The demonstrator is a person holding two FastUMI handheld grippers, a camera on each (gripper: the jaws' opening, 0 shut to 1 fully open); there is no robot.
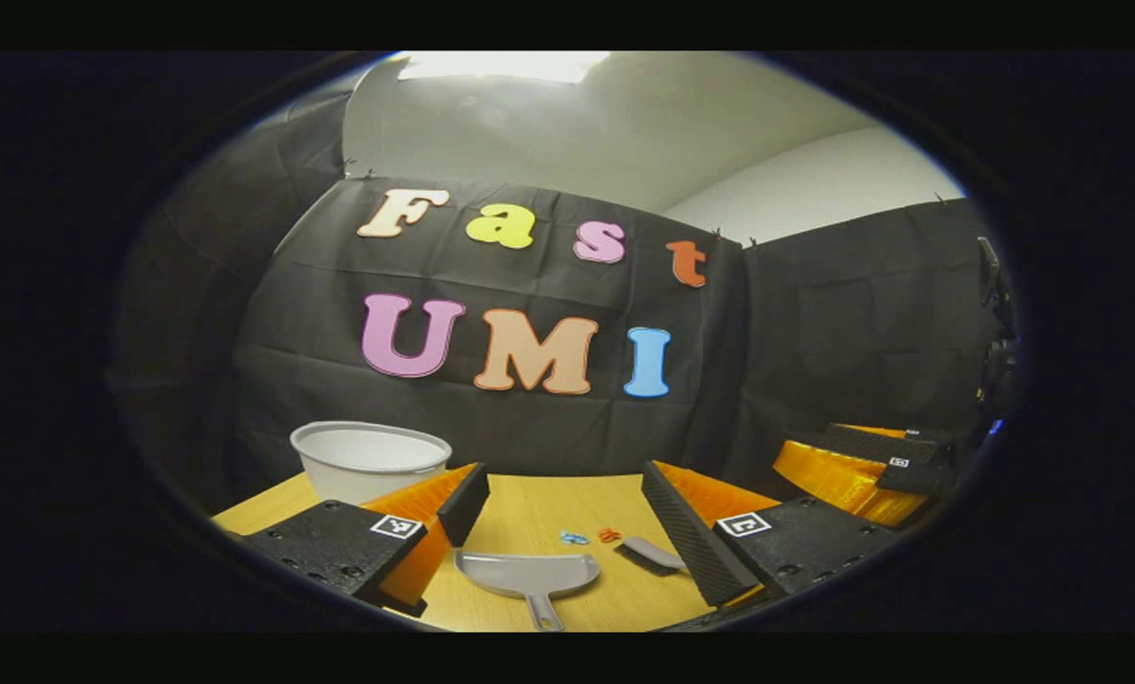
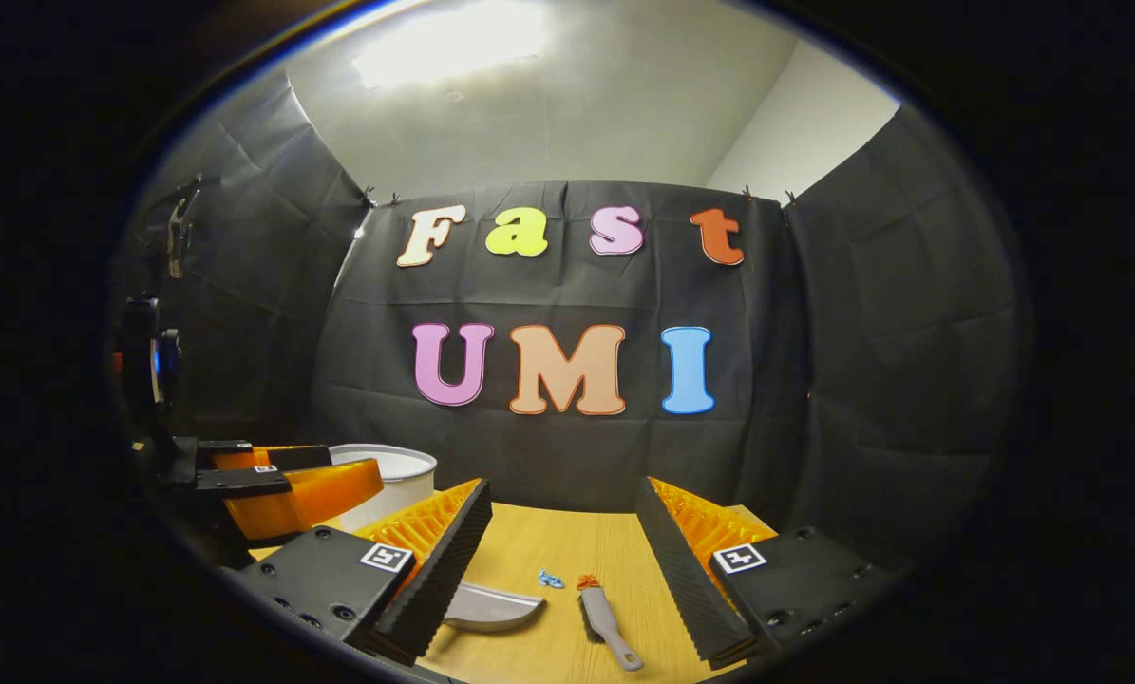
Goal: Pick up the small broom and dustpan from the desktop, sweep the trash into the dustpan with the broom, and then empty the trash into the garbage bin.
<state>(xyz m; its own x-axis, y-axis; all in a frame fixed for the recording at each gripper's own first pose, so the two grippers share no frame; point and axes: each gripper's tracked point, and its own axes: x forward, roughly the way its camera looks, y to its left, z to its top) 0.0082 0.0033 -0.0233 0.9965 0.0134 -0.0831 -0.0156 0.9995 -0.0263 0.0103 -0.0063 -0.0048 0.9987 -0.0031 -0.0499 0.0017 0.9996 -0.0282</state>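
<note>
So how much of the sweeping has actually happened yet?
Nothing looks done. The dustpan and small broom lie on the desk, and the blue scrap and orange scrap are unswept. The left gripper and right gripper are open, holding nothing. Picking up, sweeping and emptying into the white bin all remain.

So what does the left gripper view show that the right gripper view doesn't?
Left gripper view: the dustpan whole, handle and all, the bin with its full rim, and the right gripper off to one side.

Right gripper view: the broom whole, handle included, and the left gripper standing in front of the bin.

Both: the wooden table, the blue scrap and the orange scrap lying between dustpan and broom, and each gripper open, holding nothing.
</note>
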